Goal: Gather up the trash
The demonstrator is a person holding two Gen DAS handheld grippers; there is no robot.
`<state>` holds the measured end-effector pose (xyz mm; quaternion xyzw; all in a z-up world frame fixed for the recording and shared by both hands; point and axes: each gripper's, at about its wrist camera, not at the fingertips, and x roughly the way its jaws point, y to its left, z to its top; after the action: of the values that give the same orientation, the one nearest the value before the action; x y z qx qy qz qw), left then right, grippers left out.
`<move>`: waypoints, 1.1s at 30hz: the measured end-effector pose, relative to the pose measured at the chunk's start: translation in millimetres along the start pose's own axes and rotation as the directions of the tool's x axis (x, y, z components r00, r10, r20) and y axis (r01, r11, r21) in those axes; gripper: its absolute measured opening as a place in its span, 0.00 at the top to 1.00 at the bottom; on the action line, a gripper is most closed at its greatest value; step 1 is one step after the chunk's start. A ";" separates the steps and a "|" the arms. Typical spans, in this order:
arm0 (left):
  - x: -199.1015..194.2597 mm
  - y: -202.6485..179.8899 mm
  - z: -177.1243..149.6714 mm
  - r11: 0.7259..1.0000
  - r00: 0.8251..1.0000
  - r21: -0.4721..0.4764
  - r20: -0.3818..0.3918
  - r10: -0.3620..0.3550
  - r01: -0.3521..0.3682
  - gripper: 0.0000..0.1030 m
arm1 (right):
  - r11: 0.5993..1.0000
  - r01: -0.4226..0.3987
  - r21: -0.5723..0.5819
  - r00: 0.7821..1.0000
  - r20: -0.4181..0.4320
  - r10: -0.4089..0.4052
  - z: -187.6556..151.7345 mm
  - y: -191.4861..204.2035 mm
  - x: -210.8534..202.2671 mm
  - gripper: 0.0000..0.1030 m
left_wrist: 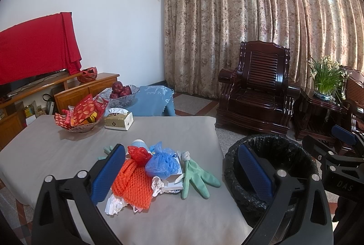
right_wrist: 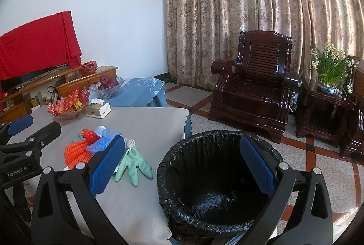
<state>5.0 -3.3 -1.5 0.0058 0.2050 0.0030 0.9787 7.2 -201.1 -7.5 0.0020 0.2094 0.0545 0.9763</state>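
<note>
A trash pile lies on the grey-clothed table (left_wrist: 159,131): an orange net (left_wrist: 133,183), a red net (left_wrist: 138,154), a blue plastic bag (left_wrist: 162,163), a green glove (left_wrist: 195,174), crumpled white paper (left_wrist: 113,204) and a small white box (left_wrist: 173,183). My left gripper (left_wrist: 182,173) hovers open above the pile, holding nothing. A black-lined bin (right_wrist: 204,165) stands on the floor at the table's right edge. Over the bin, my right gripper (right_wrist: 182,167) is open and empty. The bin looks empty inside. The glove (right_wrist: 134,165) and orange net (right_wrist: 77,154) also show in the right wrist view.
At the table's far left sit a bowl of red snack packets (left_wrist: 78,116) and a tissue box (left_wrist: 118,121). Behind is a fruit bowl (left_wrist: 120,91) on a blue-clothed table (left_wrist: 154,99). A dark wooden armchair (left_wrist: 259,85) and a potted plant (left_wrist: 327,76) stand at the right.
</note>
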 end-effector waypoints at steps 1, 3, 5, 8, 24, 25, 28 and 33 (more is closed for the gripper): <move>-0.3 0.1 0.0 1.000 1.000 0.000 0.000 0.001 -0.001 0.06 | 1.000 0.000 0.000 1.000 -0.001 0.000 0.6 -0.7 -0.5 0.05; -0.7 0.3 0.0 1.000 1.000 0.001 0.000 0.000 0.000 0.06 | 1.000 0.000 0.001 1.000 -0.002 0.000 -0.2 0.9 0.9 0.05; -0.9 0.5 -0.1 1.000 1.000 0.001 0.000 0.001 -0.001 0.06 | 1.000 0.000 0.000 1.000 -0.002 0.000 1.0 -0.5 -0.5 0.05; -0.9 0.5 -0.1 1.000 1.000 0.000 0.000 0.000 0.000 0.06 | 1.000 0.001 -0.001 1.000 -0.003 -0.001 -0.3 2.2 2.0 0.05; 1.7 20.6 -5.6 1.000 1.000 -0.018 -0.009 0.012 -0.012 0.06 | 1.000 -0.027 -0.013 1.000 -0.013 0.027 -6.9 7.4 13.9 0.05; 2.3 21.3 -5.8 1.000 1.000 -0.021 -0.011 0.016 -0.016 0.06 | 0.999 -0.030 -0.015 0.999 -0.015 0.030 -5.8 8.7 14.6 0.05; 7.9 28.8 -6.5 0.999 0.999 -0.026 -0.014 0.034 -0.034 0.06 | 0.998 -0.053 -0.027 0.998 -0.020 0.052 -2.6 15.9 22.8 0.05; 32.7 61.5 -8.0 0.992 0.992 -0.046 -0.054 0.111 -0.113 0.06 | 0.993 -0.112 -0.045 0.992 -0.060 0.109 -0.7 38.1 52.5 0.05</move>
<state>31.5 58.6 -21.2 -0.0067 0.2291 0.0632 0.9713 50.5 -157.6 -28.5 -0.0116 0.2358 0.1134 0.9651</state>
